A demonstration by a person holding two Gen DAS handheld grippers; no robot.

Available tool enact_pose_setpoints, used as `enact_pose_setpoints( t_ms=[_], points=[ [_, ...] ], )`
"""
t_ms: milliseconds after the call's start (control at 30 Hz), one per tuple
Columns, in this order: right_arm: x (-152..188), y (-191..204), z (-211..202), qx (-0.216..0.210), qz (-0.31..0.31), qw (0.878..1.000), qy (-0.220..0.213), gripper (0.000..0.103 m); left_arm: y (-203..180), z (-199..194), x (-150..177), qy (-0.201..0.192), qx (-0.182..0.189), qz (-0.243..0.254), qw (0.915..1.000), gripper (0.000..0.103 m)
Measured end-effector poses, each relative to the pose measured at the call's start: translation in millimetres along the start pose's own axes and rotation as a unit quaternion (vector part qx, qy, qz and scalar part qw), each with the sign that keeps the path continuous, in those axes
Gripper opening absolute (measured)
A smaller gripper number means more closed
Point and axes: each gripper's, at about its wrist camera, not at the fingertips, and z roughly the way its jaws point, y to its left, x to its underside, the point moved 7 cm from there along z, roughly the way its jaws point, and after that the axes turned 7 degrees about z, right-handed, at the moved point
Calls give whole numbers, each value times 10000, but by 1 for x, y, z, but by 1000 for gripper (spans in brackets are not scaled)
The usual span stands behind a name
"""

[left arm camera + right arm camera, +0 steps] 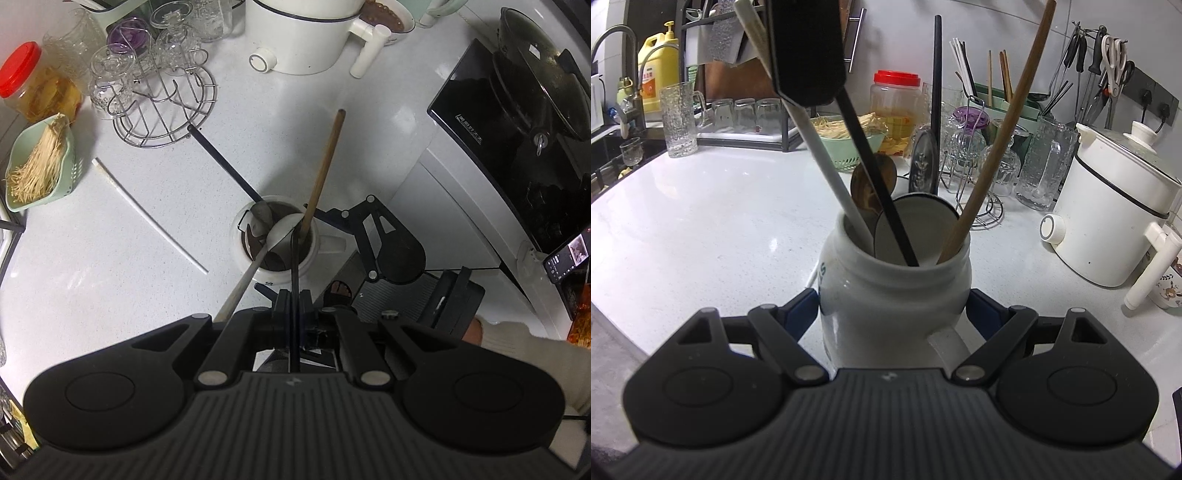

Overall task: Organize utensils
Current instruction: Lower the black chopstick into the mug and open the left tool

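While the left claw (295, 299) points steeply down, clamped on a thin black utensil handle (294, 258) standing in the white ceramic jar (894, 291), the right claw (894, 314) grips that jar's sides. Jar: mid-counter, holding a wooden stick (997, 140), white handle (827, 166), dark spoon (866, 190). White speckled counter (701, 229): open at left; loose white chopstick (147, 214) nearby.

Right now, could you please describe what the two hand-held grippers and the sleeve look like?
Both the left hand-held gripper and right hand-held gripper are matte black, with ribbed grey bases, round side discs and silver pivots. The right's fingers are blue. The sleeve is cream.
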Motion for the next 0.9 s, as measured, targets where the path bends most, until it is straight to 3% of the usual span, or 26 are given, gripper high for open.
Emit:
enact_pose_setpoints(
  t_ms=[100,233,400,600,700,900],
  points=[
    [0,0,0,3,-3,10000,0,89,3,-5,-1,-82,-102,-8,9999,8],
    [0,1,0,5,-4,10000,5,89,5,-16,-2,-282,-141,-51,9995,33],
    [1,0,0,15,5,10000,-8,89,5,-39,2,-817,-252,-101,9963,34],
    [2,0,1,41,31,10000,-52,89,13,-65,20,-1510,-28,-556,9870,34],
    [2,0,0,56,53,9999,-84,89,18,-73,33,-1740,-180,-611,9827,33],
    [1,-1,1,119,155,9997,-117,89,16,-102,53,-2404,-359,-824,9665,34]
  ],
)
